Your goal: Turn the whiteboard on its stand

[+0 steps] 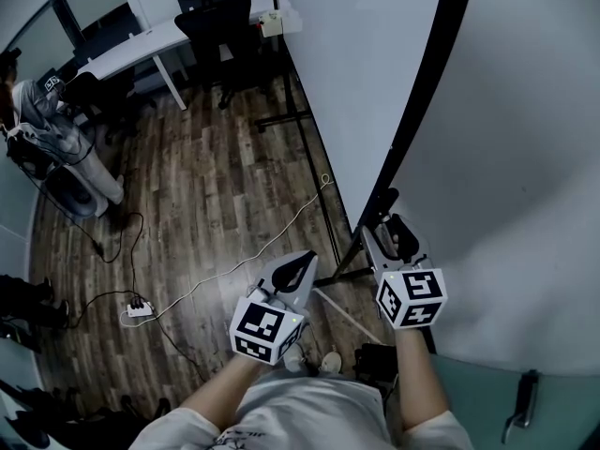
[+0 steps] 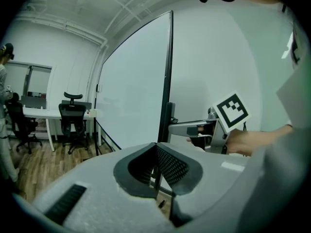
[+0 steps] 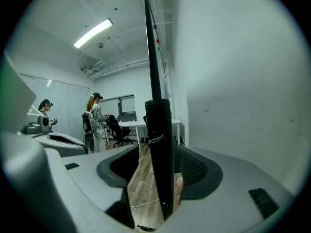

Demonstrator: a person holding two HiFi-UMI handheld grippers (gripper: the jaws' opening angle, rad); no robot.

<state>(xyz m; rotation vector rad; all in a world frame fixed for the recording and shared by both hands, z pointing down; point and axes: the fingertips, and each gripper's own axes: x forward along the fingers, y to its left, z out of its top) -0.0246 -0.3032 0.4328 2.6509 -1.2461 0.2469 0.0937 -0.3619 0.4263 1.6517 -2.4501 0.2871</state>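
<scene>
Wooden floor [image 1: 206, 204], whiteboard frame [image 3: 159, 130] between parted jaws of right tool [image 3: 157, 171]

The whiteboard [image 1: 366, 82] stood upright on its stand [image 1: 281, 117], running from the claws away toward the desk [image 1: 131, 50] at the far end of the room. The right claw [image 1: 387, 225] sat at the board's near edge, with that edge between its jaws. The left claw [image 1: 296, 270] hung just left of it, apart from the board, over the floor [image 1: 206, 176]. The wall [image 1: 525, 157] lay right of the board. A chair [image 1: 220, 36] stood before the desk, near the board's far end. A power strip [image 1: 138, 310] lay on the floor left of the left claw, its cable [image 1: 244, 261] running toward the board. A person [image 1: 47, 129] stood far left, near the desk.
</scene>
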